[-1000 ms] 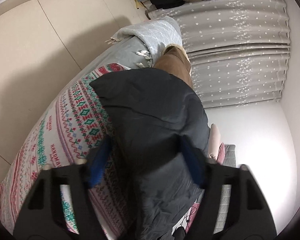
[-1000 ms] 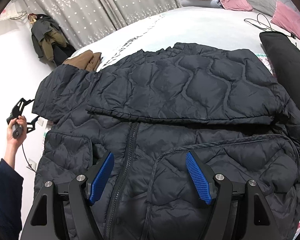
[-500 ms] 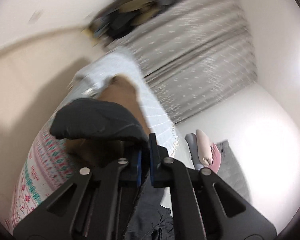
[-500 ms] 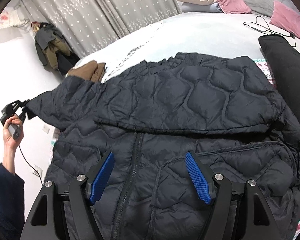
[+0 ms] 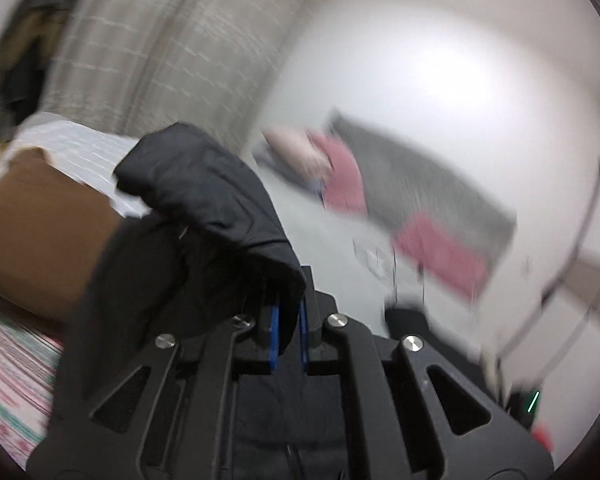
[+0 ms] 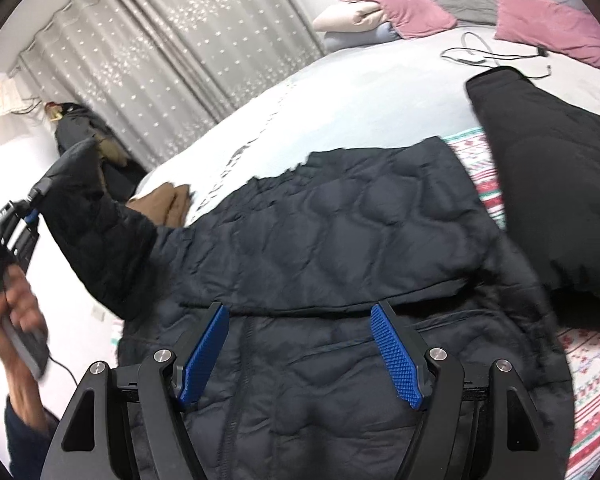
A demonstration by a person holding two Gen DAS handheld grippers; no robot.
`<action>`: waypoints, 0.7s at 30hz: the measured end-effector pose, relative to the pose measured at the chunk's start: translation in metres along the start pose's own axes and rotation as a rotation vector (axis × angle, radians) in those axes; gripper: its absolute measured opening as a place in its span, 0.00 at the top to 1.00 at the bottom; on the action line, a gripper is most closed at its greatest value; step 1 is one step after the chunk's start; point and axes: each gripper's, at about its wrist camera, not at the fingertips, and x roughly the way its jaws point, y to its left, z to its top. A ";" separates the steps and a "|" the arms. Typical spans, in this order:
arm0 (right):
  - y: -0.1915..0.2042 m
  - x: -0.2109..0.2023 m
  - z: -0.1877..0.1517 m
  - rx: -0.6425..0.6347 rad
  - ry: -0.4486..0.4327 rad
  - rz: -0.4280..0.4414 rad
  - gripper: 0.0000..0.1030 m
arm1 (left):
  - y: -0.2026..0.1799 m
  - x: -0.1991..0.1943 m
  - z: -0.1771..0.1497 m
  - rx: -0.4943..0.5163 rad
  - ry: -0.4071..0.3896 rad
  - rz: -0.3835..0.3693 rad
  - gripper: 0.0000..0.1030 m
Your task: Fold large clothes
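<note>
A dark quilted puffer jacket (image 6: 340, 240) lies front up on the bed, zipper toward me. My left gripper (image 5: 289, 336) is shut on the jacket's left sleeve (image 5: 204, 188), near the cuff, and holds it up in the air; the raised sleeve (image 6: 88, 208) and the left gripper (image 6: 30, 208) also show at the left of the right wrist view. My right gripper (image 6: 300, 344) is open and empty, hovering over the jacket's chest below the collar fold.
A second black garment (image 6: 548, 184) lies at the right on the patterned blanket (image 6: 592, 380). A brown garment (image 6: 164, 204) lies beyond the jacket. Pink pillows (image 6: 400, 8) and a cable (image 6: 488, 52) are at the bed's head. Grey curtains (image 6: 172, 48) hang behind.
My left gripper closed on the sleeve and lifted it up off the bed, swinging toward the bed's head. My right gripper stayed open and moved slightly up the jacket.
</note>
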 end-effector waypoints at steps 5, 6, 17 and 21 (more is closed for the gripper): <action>-0.025 0.008 0.002 0.053 0.017 -0.040 0.28 | -0.047 0.078 -0.097 0.124 0.397 -0.018 0.74; -0.029 0.012 0.002 0.058 0.026 -0.054 0.28 | -0.047 0.086 -0.107 0.142 0.443 -0.018 0.74; -0.034 0.040 0.001 0.068 0.090 -0.058 0.28 | -0.014 0.043 -0.106 0.042 0.461 0.068 0.60; -0.031 0.047 0.000 0.060 0.104 -0.066 0.28 | 0.026 0.019 -0.101 -0.006 0.425 0.168 0.51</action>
